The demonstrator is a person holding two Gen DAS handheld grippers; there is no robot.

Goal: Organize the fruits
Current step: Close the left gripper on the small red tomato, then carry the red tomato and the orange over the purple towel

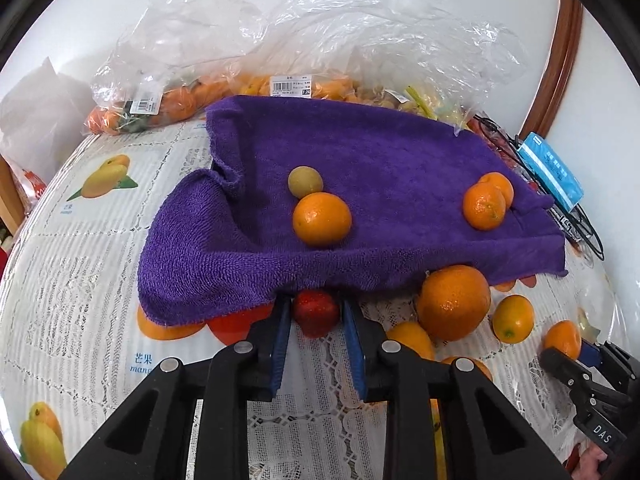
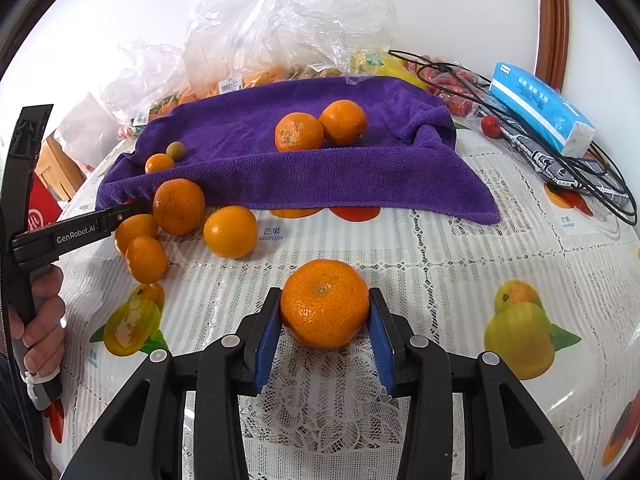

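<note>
My left gripper (image 1: 316, 316) has its blue pads pinched on a strawberry (image 1: 315, 317) at the near hem of the purple towel (image 1: 360, 168); the jaws are drawn in close, the berry filling the gap between them. My right gripper (image 2: 325, 312) is clamped on a mandarin (image 2: 325, 304), both pads pressed against its sides, with the fruit low over the lace tablecloth (image 2: 440, 248); I cannot tell whether it touches the cloth.

On the towel lie a small orange (image 1: 322, 219) touching a greenish fruit (image 1: 305, 181), and off to the right a pair of mandarins (image 1: 485, 205) side by side. In front of the towel, on the tablecloth, a big orange (image 1: 453, 302) sits among several smaller ones (image 1: 513, 319). Bagged fruit (image 1: 168, 100) is heaped behind the towel.
</note>
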